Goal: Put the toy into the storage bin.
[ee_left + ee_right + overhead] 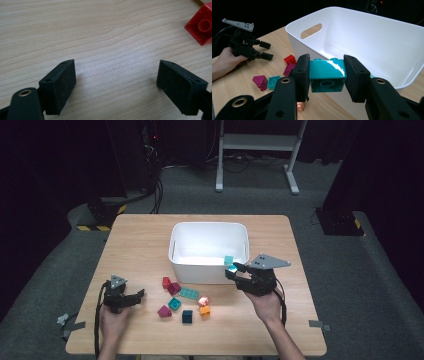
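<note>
My right gripper is shut on a teal brick, held at the near rim of the white bin. The bin's inside looks bare. My left gripper rests low on the wooden table at the left, jaws open with nothing between them. A red brick lies just beyond its right jaw. Several loose bricks sit in front of the bin: magenta, teal flat, dark teal, orange.
In the right gripper view the left hand and its gripper show at the far left, with red, magenta and teal bricks beside the bin. Dark floor, cables and a white stand lie beyond the table.
</note>
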Tool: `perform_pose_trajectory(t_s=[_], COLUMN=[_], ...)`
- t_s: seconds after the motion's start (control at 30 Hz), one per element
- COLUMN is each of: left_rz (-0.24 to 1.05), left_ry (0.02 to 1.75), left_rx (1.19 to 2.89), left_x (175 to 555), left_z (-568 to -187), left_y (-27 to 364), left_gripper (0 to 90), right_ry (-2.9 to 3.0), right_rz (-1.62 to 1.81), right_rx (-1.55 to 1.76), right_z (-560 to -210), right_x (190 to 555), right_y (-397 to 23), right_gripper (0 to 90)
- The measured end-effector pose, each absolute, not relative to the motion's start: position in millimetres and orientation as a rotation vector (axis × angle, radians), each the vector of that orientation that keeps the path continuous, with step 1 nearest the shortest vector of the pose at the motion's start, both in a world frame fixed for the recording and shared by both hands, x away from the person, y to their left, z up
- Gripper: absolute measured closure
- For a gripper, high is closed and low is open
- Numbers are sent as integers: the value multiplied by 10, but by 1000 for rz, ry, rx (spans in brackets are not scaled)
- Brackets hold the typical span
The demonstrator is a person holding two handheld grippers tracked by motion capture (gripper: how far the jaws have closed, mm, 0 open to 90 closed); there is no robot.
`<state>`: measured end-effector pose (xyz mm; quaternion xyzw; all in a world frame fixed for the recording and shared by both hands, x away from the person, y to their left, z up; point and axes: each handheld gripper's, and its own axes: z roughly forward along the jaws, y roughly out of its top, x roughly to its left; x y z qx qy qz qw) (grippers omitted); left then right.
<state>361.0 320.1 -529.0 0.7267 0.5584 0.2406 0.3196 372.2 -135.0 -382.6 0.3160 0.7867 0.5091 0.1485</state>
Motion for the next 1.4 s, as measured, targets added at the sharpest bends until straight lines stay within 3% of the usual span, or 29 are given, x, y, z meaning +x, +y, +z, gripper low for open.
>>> perform_pose_trajectory(t_s=[0.67, 1.4], left_rz=[631, 632], left_ry=[1468, 1468], left_rx=[1910, 1910], left_x=[3610, 3612], left_z=[-5289, -5290], left_y=[3202, 3201], left_gripper=[162, 163], right_ry=[2233, 2232], right_rz=[1485, 1415], right_rx=[946, 1033], right_z=[-3617, -3705], right_x=[4032, 4435], right_y=[-1352, -1214], right_gripper=[584, 582])
